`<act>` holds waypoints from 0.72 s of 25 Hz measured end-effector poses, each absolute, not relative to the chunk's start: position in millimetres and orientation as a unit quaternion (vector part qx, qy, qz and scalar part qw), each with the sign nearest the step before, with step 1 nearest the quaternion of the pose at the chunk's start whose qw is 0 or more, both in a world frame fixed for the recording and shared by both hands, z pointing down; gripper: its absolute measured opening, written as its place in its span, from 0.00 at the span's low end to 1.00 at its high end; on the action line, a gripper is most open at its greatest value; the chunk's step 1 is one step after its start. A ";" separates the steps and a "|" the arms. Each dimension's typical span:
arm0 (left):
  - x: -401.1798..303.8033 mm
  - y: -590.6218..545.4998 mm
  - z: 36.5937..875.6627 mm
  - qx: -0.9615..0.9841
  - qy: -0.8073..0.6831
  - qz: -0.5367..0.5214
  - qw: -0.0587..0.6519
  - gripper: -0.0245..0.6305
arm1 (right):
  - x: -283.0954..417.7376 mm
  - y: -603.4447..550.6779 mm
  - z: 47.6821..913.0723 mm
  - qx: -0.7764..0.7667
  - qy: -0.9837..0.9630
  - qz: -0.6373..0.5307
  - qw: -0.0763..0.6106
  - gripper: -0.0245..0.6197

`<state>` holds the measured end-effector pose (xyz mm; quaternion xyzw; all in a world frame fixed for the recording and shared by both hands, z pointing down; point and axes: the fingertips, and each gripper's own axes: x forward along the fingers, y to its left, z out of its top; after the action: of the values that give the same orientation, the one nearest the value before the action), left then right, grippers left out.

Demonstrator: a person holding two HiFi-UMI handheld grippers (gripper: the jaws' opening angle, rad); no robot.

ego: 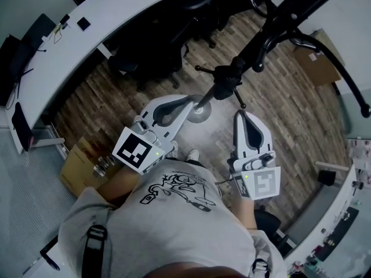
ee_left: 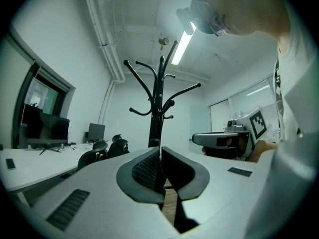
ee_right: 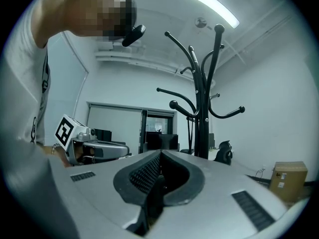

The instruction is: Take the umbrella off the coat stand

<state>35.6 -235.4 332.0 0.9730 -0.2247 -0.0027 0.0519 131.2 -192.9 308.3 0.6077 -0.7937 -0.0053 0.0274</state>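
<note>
Your left tongs [ego: 189, 99] are closed, the two pads pressed together with nothing between them. Your right tongs [ego: 240, 114] are closed and empty in the same way. Both point at the coat stand [ee_left: 156, 126], which stands upright on the wooden floor [ego: 116, 109] just in front of the two tips. Its round base [ego: 200, 115] lies just beside the tip of the left tongs in the head view, and its black hooks branch out higher up. The umbrella cannot be made out for sure. In the right gripper view a thin dark thing [ee_right: 189, 131] shows just beside the pole, too small to tell. A long white counter [ego: 87, 33] with black chairs [ego: 153, 54] is beyond the stand, and a cardboard box [ego: 316, 67] lies on the floor at the right.
</note>
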 end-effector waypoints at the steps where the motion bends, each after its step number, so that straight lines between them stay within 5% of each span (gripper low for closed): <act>1: 40.3 -235.7 331.3 0.973 -0.224 -0.003 0.053 0.09 | 136.0 -193.3 306.8 0.608 -0.794 -0.007 0.028 0.05; 18: 107.2 -265.4 303.5 0.984 -0.172 -0.029 0.034 0.12 | 176.1 -231.2 283.4 0.616 -0.786 -0.041 0.030 0.08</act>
<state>107.2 -265.4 303.5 0.9841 -0.1717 -0.0294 0.0339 176.1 -231.2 283.4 0.6164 -0.7858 -0.0411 0.0296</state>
